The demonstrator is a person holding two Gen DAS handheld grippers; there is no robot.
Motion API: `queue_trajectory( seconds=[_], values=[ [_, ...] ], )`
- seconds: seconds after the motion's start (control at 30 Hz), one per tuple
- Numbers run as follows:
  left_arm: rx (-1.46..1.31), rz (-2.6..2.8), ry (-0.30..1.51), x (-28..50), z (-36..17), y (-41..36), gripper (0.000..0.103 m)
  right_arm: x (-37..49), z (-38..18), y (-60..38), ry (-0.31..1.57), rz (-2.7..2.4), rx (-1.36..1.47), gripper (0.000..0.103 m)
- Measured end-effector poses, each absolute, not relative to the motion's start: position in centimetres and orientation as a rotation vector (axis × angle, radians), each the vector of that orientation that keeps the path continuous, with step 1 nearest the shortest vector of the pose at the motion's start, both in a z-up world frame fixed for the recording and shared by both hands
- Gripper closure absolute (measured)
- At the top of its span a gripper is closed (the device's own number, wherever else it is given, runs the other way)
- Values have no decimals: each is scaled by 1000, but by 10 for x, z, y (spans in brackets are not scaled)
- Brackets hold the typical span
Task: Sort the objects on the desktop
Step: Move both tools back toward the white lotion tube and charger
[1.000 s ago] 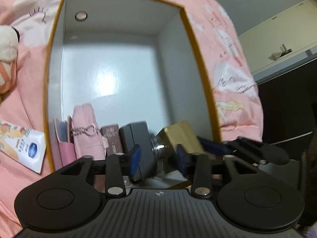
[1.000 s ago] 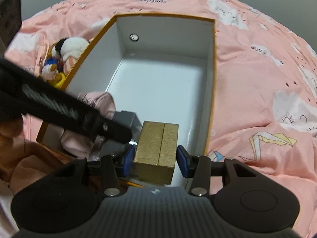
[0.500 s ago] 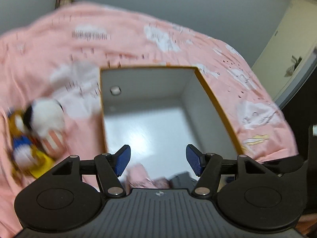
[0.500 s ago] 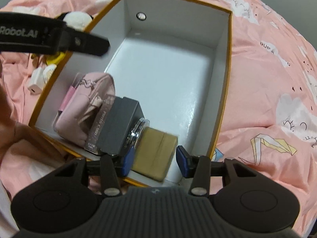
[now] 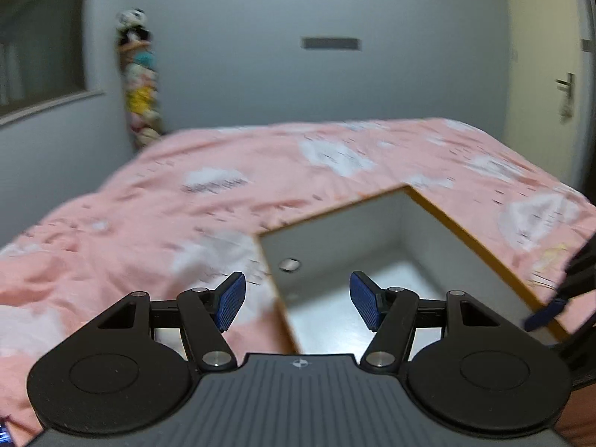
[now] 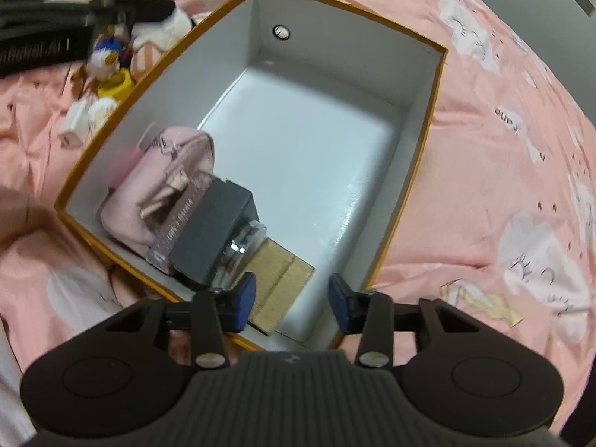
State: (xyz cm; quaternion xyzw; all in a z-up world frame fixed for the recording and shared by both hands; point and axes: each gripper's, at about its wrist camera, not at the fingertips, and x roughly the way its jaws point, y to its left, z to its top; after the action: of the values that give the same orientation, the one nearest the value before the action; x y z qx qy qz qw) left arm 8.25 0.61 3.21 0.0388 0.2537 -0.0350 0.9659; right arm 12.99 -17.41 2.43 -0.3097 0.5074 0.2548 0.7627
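Observation:
An orange-rimmed white box lies on the pink bedspread; it also shows in the left wrist view. Inside at its near end lie a pink pouch, a dark grey box, a glass jar and a gold box. My right gripper is open and empty just above the box's near end, over the gold box. My left gripper is open and empty, raised above the box's left wall and tilted up toward the room.
Left of the box lie a duck toy, a plush and a white charger. The pink bedspread spreads all around. A grey wall with hanging plush toys and a door stand beyond.
My right gripper has let go of the gold box, which now lies in the white box, and has opened. My left gripper has opened, lifted out of the box and swung up and left.

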Motion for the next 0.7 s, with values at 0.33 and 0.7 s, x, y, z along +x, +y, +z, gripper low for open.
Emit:
queue_trajectory(
  seconds=[0.33,0.7],
  values=[
    [-9,77,566,82,25,35,30,146,12,-158,1184,629,-824,78],
    [-70,33,644,74,18,53,30,159,0,-141,1276,833,-901,79]
  ],
)
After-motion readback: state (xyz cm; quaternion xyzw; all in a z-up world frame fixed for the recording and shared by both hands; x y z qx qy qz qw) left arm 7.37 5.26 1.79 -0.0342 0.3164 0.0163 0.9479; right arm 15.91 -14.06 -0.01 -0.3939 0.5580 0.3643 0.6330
